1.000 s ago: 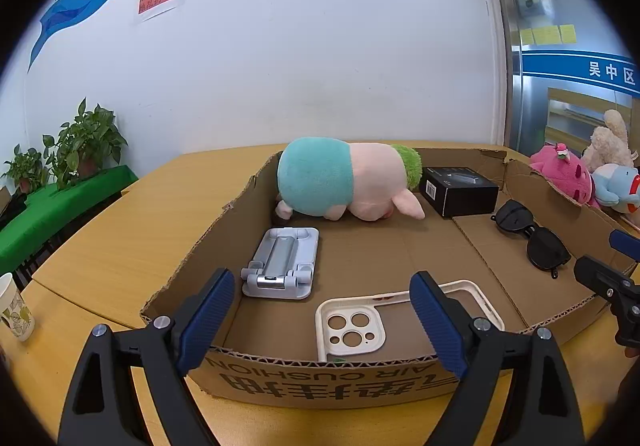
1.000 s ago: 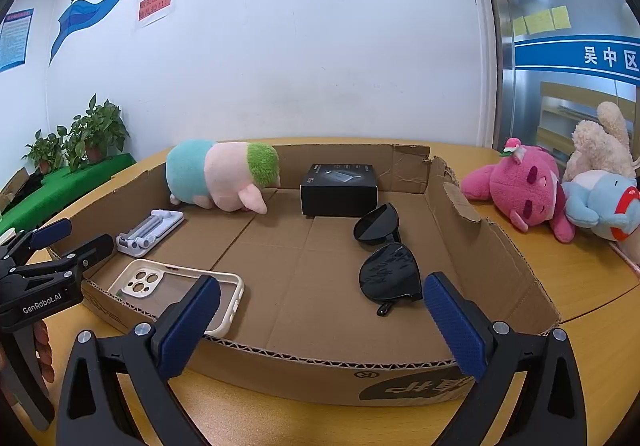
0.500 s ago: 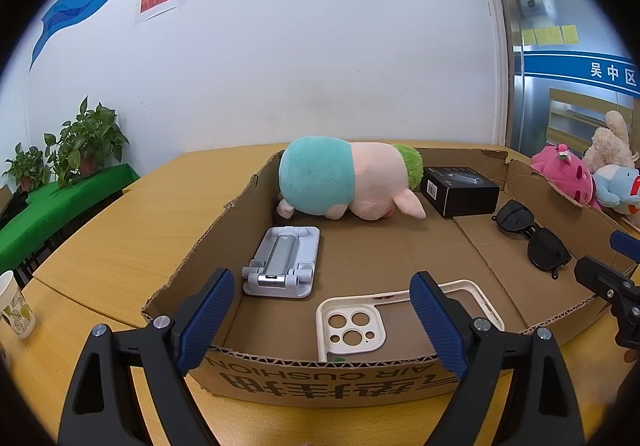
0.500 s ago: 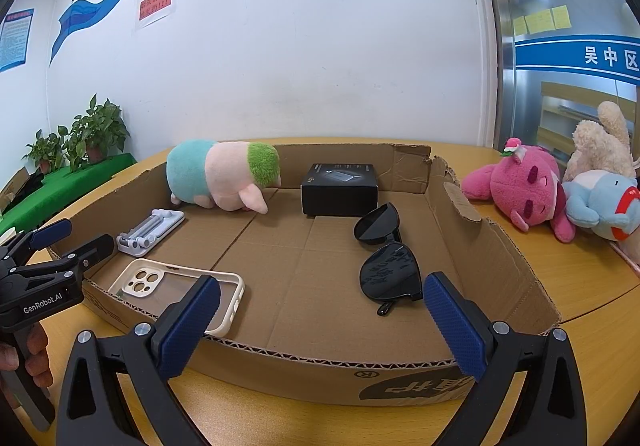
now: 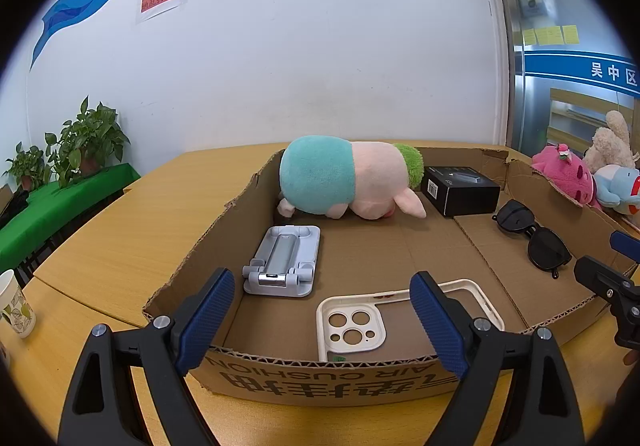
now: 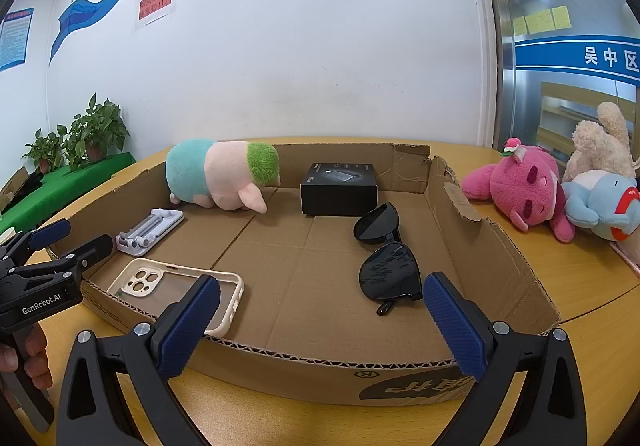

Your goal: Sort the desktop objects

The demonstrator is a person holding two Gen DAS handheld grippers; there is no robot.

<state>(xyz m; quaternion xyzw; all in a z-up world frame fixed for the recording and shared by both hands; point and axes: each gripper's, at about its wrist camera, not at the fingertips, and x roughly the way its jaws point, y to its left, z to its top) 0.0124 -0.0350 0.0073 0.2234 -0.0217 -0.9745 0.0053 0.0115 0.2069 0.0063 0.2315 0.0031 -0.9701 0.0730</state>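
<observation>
Desktop objects lie in a shallow cardboard tray point(image 6: 496, 246) on the surface: phone case point(image 6: 180, 286) at near-left corner, phone stand point(image 5: 282, 260) behind, plush pig point(image 6: 222, 178) and black box point(image 6: 340, 192) along far edge, sunglasses point(image 6: 386, 254) right. Left tongs point(image 5: 320, 320) and right tongs point(image 6: 320, 326), spread and empty, hover before the near edge, seemingly choosing.

Right hand-held gripper point(image 6: 320, 320) agape — sunglasses point(image 6: 386, 260), phone case point(image 6: 180, 288) in cardboard tray point(image 6: 500, 258).

- Left gripper point(image 5: 322, 312): jaws spread wide, nothing between the pads, pointing toward 12 o'clock, tilted slightly down.
- Right gripper point(image 6: 320, 314): jaws equally wide, empty, at the left's 3 o'clock.
</observation>
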